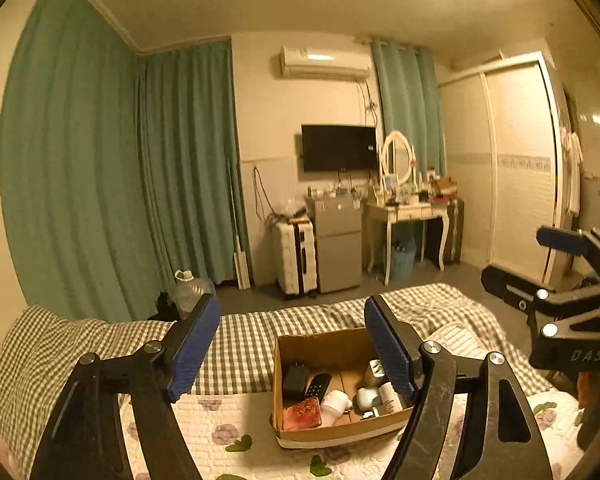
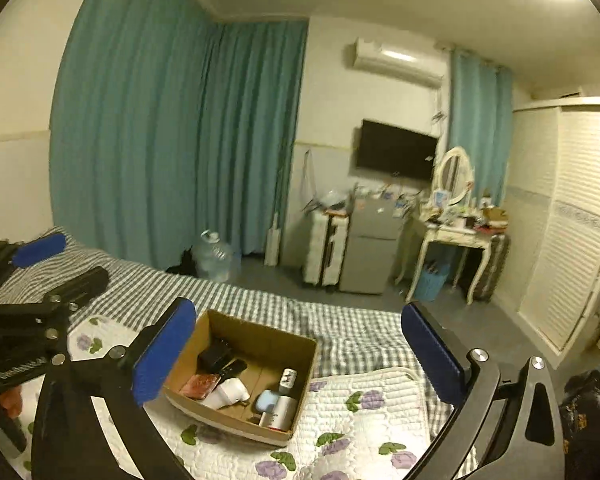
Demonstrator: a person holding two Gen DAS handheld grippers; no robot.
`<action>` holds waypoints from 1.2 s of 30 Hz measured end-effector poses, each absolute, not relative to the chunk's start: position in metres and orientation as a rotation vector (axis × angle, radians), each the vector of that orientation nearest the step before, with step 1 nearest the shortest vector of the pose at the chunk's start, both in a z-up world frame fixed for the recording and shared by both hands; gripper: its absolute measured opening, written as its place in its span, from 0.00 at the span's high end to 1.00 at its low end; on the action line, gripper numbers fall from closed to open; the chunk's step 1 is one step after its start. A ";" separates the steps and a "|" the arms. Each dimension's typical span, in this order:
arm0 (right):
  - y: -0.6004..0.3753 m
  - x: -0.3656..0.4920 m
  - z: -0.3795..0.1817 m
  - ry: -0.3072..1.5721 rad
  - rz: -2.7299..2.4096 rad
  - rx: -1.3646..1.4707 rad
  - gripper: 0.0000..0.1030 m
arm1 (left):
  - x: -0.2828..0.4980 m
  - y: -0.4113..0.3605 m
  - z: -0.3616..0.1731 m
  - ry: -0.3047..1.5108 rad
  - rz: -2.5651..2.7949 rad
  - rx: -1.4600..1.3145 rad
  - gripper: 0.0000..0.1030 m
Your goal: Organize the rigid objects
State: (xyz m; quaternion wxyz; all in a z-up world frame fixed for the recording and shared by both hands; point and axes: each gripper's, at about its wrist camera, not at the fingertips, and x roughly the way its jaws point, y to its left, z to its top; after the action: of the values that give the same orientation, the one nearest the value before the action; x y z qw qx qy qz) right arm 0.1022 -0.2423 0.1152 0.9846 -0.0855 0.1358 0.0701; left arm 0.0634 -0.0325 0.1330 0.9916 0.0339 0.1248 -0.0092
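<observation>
Both tongs, the left gripper [image 1: 292, 344] and the right gripper [image 2: 300, 354], gape wide, holding nothing. Just past them sits the cardboard box [image 2: 300, 346] with all the small things inside. Sorting looks done.

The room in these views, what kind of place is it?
Most likely a home bedroom: a bed with a green checked sheet, a white dressing table with an oval mirror, and a white louvred sliding-door wardrobe.
</observation>
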 end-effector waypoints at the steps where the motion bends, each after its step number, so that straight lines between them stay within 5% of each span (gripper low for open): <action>1: -0.241 0.097 0.112 0.276 0.131 -0.177 0.00 | 0.059 -0.029 0.131 0.246 -0.019 0.051 0.24; 19: -0.230 0.094 -0.003 0.224 0.123 -0.073 0.00 | 0.055 -0.005 0.029 0.313 0.049 -0.017 0.23; 36: -0.239 0.108 -0.023 0.305 0.089 -0.036 0.00 | 0.059 0.000 0.006 0.365 0.048 -0.020 0.23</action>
State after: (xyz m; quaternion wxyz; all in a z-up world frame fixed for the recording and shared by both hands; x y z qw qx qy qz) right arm 0.1076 -0.2389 -0.0233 0.9872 -0.0178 0.1520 0.0442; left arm 0.0590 -0.0003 0.0060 0.9831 -0.0099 0.1813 0.0241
